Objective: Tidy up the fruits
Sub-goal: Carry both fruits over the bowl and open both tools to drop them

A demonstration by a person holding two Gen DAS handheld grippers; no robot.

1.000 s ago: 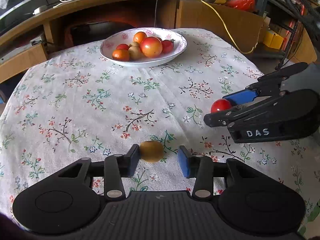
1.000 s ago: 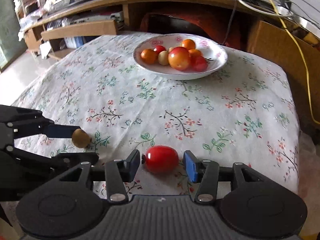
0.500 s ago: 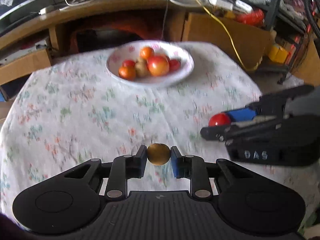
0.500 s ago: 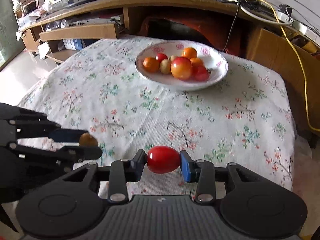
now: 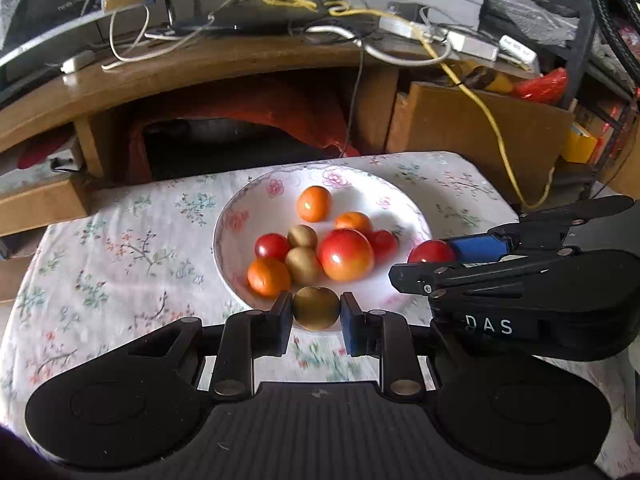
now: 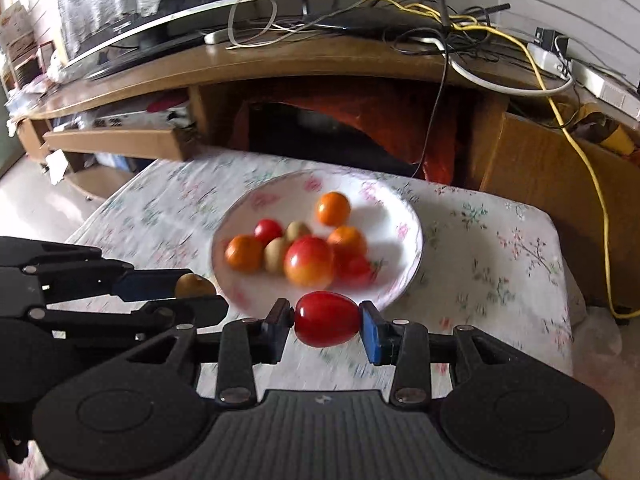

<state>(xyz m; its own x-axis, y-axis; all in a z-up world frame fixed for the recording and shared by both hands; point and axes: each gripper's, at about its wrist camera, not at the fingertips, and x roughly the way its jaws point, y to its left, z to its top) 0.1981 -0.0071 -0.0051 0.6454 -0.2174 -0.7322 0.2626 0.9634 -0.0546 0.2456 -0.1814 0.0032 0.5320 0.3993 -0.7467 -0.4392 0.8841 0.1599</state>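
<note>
- Left gripper (image 5: 316, 315) clamps a brown fruit (image 5: 316, 307), centre frame, at the bowl (image 5: 240, 216) rim.
- Right gripper (image 6: 326, 326) pinches a red tomato (image 6: 326, 319), lower centre.
- Piled fruit (image 5: 346, 255) fills the bowl ahead; yellow cable (image 5: 492, 120) upper right.

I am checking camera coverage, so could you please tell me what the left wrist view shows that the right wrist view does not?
Only the left wrist view shows the red bag on the shelves at right, and the left gripper head-on, shut on the brown fruit. Only the right wrist view shows the monitor on the desk, and the right gripper head-on, shut on the red tomato. Both show the flowered bowl of fruit, the floral tablecloth and the yellow cable.
</note>
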